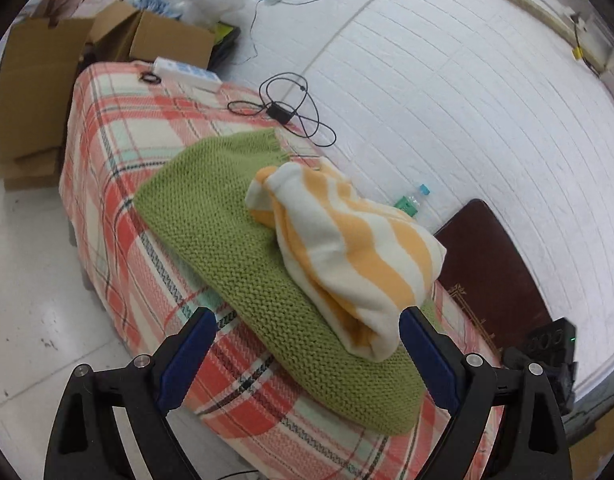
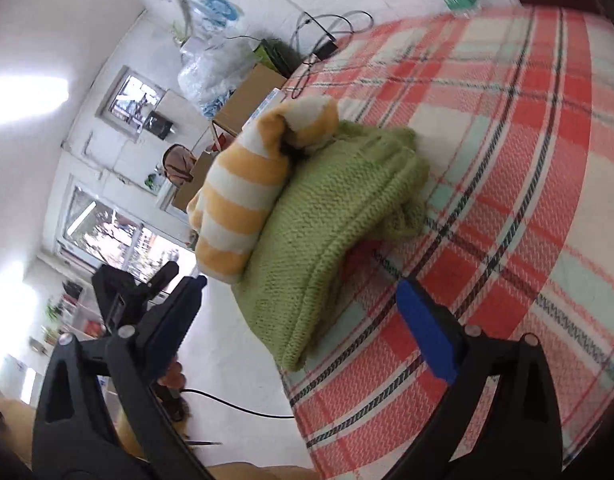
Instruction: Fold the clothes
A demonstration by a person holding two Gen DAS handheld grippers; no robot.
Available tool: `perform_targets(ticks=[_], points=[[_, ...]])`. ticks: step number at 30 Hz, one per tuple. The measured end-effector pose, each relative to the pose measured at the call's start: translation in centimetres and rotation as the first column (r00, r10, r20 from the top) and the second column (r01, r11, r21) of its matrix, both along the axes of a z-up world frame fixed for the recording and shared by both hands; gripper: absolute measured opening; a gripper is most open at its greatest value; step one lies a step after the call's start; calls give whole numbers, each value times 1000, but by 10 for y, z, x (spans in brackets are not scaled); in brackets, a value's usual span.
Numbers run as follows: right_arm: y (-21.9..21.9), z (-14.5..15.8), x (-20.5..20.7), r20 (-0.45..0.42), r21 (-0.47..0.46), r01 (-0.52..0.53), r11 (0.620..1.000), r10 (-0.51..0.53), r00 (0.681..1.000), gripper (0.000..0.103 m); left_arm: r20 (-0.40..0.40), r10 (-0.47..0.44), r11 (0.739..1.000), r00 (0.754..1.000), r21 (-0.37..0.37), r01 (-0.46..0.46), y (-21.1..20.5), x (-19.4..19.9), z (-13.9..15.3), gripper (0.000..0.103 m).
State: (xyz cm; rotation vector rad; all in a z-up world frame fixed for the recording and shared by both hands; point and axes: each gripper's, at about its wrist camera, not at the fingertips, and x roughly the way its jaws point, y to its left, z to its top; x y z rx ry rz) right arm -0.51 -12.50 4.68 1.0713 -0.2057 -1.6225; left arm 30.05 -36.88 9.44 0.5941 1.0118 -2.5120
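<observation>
A folded green knitted garment (image 1: 243,248) lies on the plaid-covered table (image 1: 119,152). A folded yellow-and-white striped cloth (image 1: 347,256) rests on top of it. My left gripper (image 1: 307,328) is open and empty, its jaws just short of the near end of the pile. In the right wrist view the same green garment (image 2: 331,216) and striped cloth (image 2: 243,196) sit near the table's edge (image 2: 507,184). My right gripper (image 2: 303,296) is open and empty, close to the green garment's near corner. The left gripper's black frame (image 2: 123,292) shows beside it.
A black cable and adapter (image 1: 291,112) and a white box (image 1: 187,72) lie at the table's far end. Cardboard boxes (image 1: 47,80) stand on the floor beyond. A dark brown chair (image 1: 491,272) and a water bottle (image 1: 411,200) stand to the right.
</observation>
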Motion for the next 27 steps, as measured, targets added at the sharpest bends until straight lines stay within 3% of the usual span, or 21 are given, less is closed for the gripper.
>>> perform_targets(ticks=[3,6,8,10,13,19,27], points=[[-12,32,34,-279,47,-26,999,39,960,96,25,-2,996,1000,-94,4,16,-5,18,95],[-30,45,59,-427,102,-70,992,108,898,78,82,-10,983,997,-181,24,31,-17,33,102],[-40,42,66,-440,129,-99,987,146,886,59,127,-4,977,992,-209,31,38,-23,37,102],[-49,37,70,-449,157,-105,982,165,878,47,124,-14,977,992,-207,39,42,-25,39,102],[-54,30,75,-454,182,-111,977,184,872,42,120,-34,978,992,-201,57,48,-26,43,102],[-55,33,80,-473,184,-114,976,190,860,41,127,-48,979,991,-193,72,56,-23,42,102],[-54,33,84,-474,193,-113,975,194,859,41,144,-31,960,989,-273,70,69,-27,50,102]])
